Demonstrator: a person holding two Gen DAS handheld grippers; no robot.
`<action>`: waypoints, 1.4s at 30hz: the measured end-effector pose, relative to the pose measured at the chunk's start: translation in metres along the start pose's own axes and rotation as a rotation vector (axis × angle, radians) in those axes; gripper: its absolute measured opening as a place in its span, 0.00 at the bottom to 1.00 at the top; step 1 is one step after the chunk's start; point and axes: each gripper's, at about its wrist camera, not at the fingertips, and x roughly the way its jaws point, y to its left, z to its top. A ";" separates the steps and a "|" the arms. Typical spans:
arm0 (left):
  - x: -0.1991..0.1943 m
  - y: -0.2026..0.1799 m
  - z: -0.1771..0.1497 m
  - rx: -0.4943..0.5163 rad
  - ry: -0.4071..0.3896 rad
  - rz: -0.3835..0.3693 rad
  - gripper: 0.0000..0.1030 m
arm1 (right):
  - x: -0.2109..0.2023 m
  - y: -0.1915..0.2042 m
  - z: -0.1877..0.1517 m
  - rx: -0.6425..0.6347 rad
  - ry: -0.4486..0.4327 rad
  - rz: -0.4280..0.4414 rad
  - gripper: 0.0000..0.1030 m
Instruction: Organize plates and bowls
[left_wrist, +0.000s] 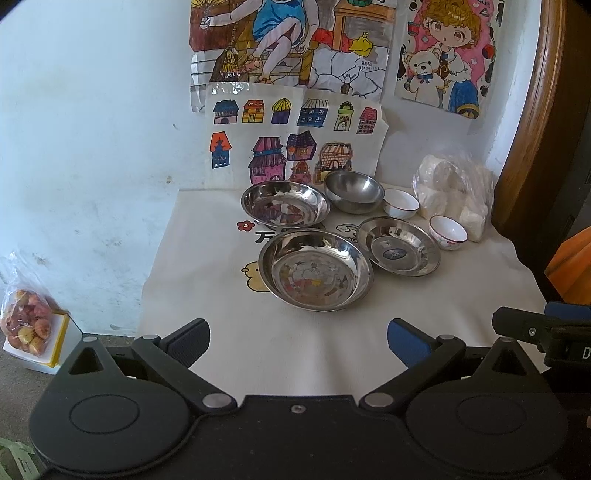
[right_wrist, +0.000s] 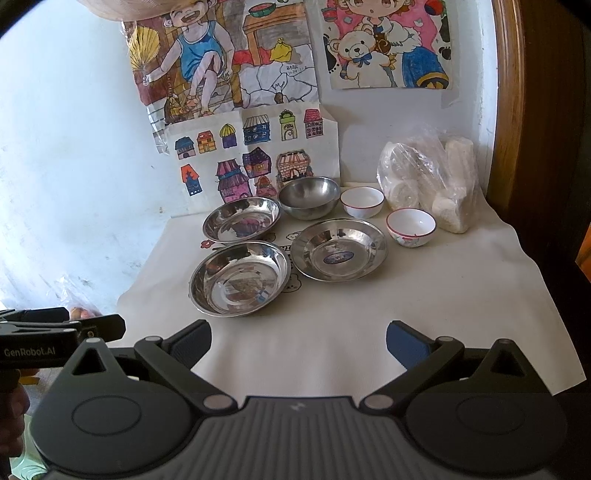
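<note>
Both of my claws are spread wide apart with nothing between their pads, held low over the near part of the desk (left_wrist: 229, 354), which is covered in a pale cloth with cartoon prints.

Ahead of my left claw (left_wrist: 298, 341) and nearest to it sits the nearest steel plate (left_wrist: 315, 270), almost straight in front, a touch to the right of centre. Beyond that, slightly left, is the far steel plate (left_wrist: 285, 204), the two rims close together. To the right of the nearest one lies the labelled steel plate (left_wrist: 398, 246), with a small sticker in its well. Behind it, against the wall drawings, stands the steel bowl (left_wrist: 354, 191). Further right are two white bowls with red rims: the far white bowl (left_wrist: 400, 203) next to the steel bowl, and the near white bowl (left_wrist: 447, 233) just beside the labelled plate's right edge. A clear bag of white things (left_wrist: 456, 190) rests behind them in the corner.

From my right claw (right_wrist: 298, 343), the same set lies ahead: the nearest steel plate (right_wrist: 239, 278) forward and to the left, the labelled steel plate (right_wrist: 338, 249) forward and slightly right, the near white bowl (right_wrist: 410, 227) further right. My left claw's body shows at the left edge, level with mine.

All dishes stand separately, none stacked.
</note>
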 end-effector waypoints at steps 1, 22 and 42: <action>0.000 -0.001 0.000 0.000 0.001 0.000 0.99 | 0.000 0.000 0.000 0.000 0.000 0.000 1.00; 0.011 -0.010 -0.002 0.000 0.009 -0.001 0.99 | 0.003 -0.002 0.000 0.005 0.003 -0.001 1.00; 0.027 -0.013 0.004 0.000 0.069 0.012 0.99 | 0.017 -0.011 0.005 0.018 0.047 0.003 1.00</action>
